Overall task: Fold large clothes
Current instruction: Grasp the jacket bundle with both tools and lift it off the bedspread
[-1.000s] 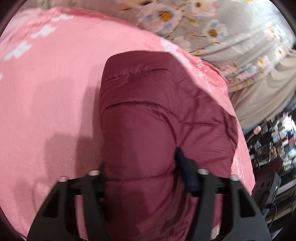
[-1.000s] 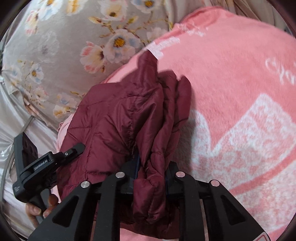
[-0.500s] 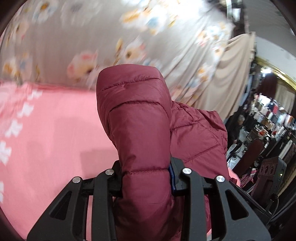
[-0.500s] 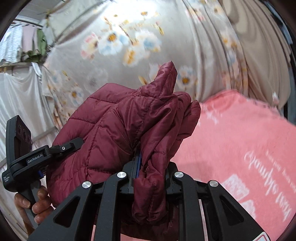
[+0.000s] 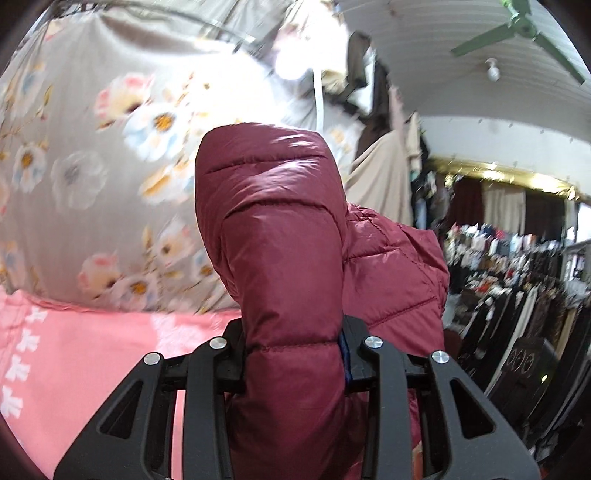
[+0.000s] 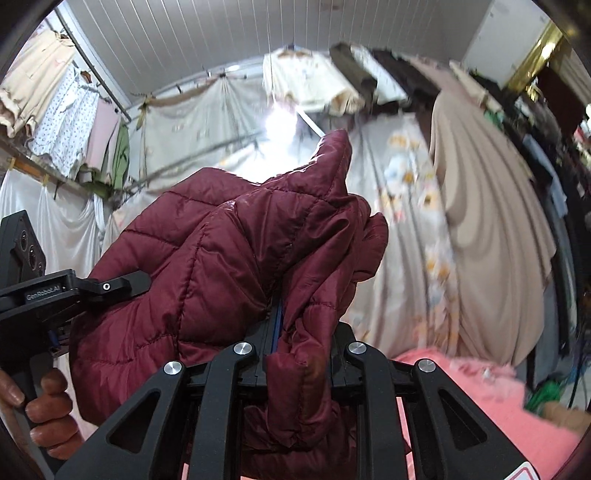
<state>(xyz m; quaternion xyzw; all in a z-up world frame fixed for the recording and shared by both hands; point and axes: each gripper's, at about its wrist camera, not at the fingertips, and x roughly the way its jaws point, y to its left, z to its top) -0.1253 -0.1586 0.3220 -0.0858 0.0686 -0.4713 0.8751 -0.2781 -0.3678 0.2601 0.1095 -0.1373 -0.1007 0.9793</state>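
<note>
My left hand-held gripper [image 5: 293, 354] is clenched on a thick quilted fold of the maroon puffer jacket [image 5: 280, 266], the padded cloth filling the gap between its two black fingers and rising straight ahead of them as a rounded bulge. My right hand-held gripper [image 6: 301, 350] is likewise clamped on a bunched edge of the same jacket [image 6: 229, 266], with a thin blue strip showing at the inner face of one finger. From the right wrist view, the left hand-held gripper sits off to the left side [image 6: 74, 291], touching the jacket, with the person's hand [image 6: 44, 406] wrapped round its handle below. The jacket is held up between both tools, raised above the pink blanket [image 5: 92, 354], which lies below and behind the fingers. Farther out ahead hangs a grey floral sheet [image 5: 92, 166], a beige draped cloth [image 6: 491, 229] to its right, and hung garments [image 6: 62, 103] up by the ceiling. A green ceiling fan [image 5: 517, 26] shows high to the right, and racks of goods [image 5: 517, 258] stand beyond.
</note>
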